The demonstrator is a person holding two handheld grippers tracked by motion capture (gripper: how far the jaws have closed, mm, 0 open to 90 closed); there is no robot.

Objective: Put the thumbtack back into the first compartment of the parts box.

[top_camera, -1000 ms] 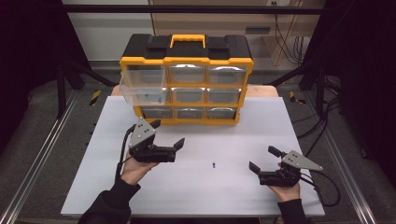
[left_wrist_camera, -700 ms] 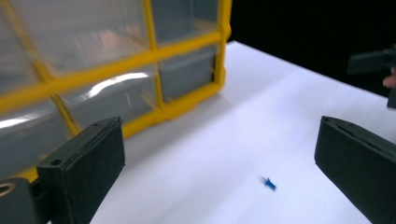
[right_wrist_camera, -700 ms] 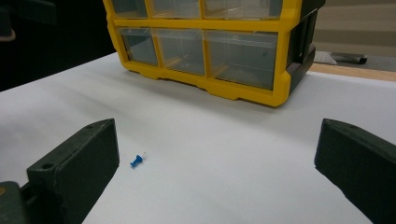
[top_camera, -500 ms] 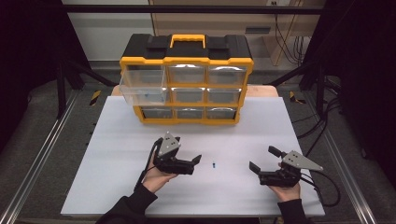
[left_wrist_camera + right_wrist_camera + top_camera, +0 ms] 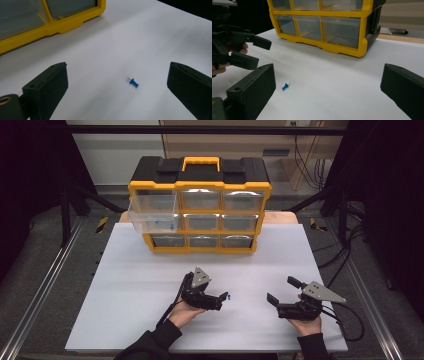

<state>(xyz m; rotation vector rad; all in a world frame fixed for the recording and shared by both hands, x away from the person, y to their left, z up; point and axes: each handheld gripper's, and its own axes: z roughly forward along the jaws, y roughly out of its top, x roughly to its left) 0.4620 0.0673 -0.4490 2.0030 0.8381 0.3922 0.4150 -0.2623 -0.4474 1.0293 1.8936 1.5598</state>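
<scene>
White worktop w/ a yellow-and-black drawer organizer standing at the far side, 3x3 clear drawers. The top-left drawer is pulled out toward the person, something small and blue inside but too tiny to tell what. The other drawers sit flush.

A blue pushpin lies on its side on the bare worktop, in front of the organizer and well apart from it, between the two grippers but way closer to the left one.

Left gripper is held low over the worktop, jaws spread wide and empty, tips just beside the pin. In the left gripper view the pin sits between the two jaws, closer to the right-hand one, touching neither.

Right gripper is off to the right side, near the front edge, jaws also wide apart w/ nothing in them. In the right gripper view the pin lies just beside its left-hand jaw, and the left gripper shows at the left edge in a hand.
</scene>
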